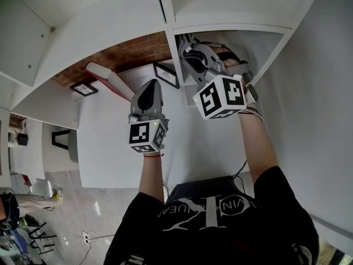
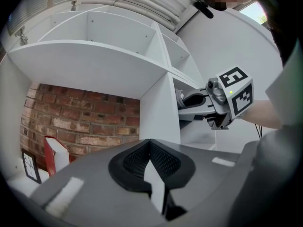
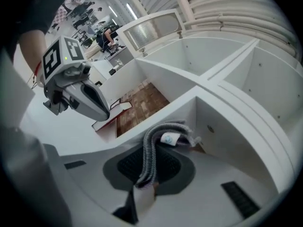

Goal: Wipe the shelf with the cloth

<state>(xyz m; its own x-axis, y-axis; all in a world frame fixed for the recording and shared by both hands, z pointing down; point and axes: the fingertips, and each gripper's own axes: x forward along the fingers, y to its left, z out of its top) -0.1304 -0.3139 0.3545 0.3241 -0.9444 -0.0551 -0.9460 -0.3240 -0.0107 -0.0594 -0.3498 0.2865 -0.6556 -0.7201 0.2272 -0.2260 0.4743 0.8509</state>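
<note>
A white cubby shelf (image 1: 172, 51) fills the head view. My right gripper (image 1: 194, 57) reaches into the right-hand cubby, shut on a folded grey cloth (image 3: 152, 148) with a small white tag. The cloth's end pokes past the jaws toward the cubby's inner wall (image 3: 227, 126); whether it touches the wall is unclear. My left gripper (image 1: 148, 99) hovers outside, in front of the left cubby and below the right one. Its jaws (image 2: 149, 145) meet at the tips with nothing between them. The right gripper (image 2: 196, 100) shows beyond the upright divider (image 2: 158, 112) in the left gripper view.
The left cubby holds a red-and-white box (image 1: 107, 77), a black-framed picture (image 1: 167, 74) and a second frame (image 1: 84, 88), with a brick wall (image 1: 124, 53) behind. More cubbies sit above (image 2: 118, 27). A cable (image 1: 241, 169) hangs near my right arm.
</note>
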